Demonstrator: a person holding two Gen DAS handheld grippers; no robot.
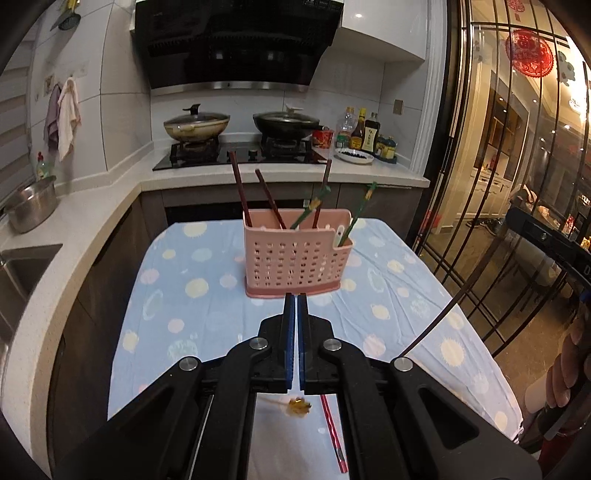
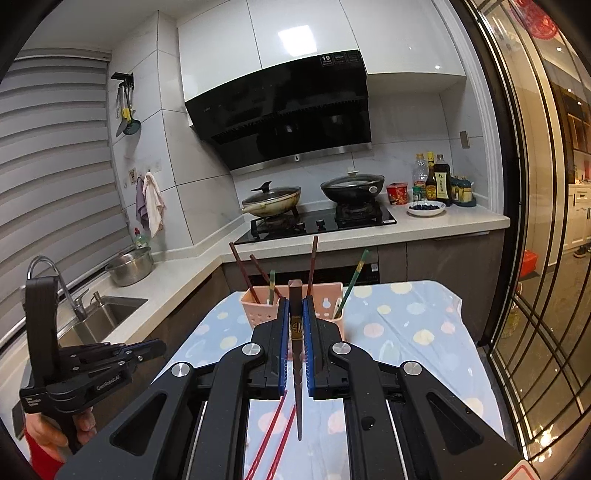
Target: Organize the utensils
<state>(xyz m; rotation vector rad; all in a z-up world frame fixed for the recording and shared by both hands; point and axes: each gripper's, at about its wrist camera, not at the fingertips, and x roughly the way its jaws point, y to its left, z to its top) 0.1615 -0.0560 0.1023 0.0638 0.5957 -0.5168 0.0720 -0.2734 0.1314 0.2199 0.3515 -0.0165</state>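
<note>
Clearly the right gripper (image 2: 295,317) clamps a dark chopstick (image 2: 295,325) lengthwise, aimed toward the pink holder (image 1: 299,254) on the table for dropping in, while the left gripper (image 1: 295,306) hangs pressed together, empty.

Kitchen w/ pale tiled walls (image 2: 207,192), white upper cabinets (image 2: 295,33) catching ceiling light. Black range hood (image 2: 288,114) hanging over gas hob (image 2: 317,221); two lidded woks (image 1: 197,125) sitting on burners. Blinds (image 2: 55,166) covering window at left, steel sink (image 2: 99,314) below. Glass sliding door (image 1: 517,147) at right glowing warm.
</note>
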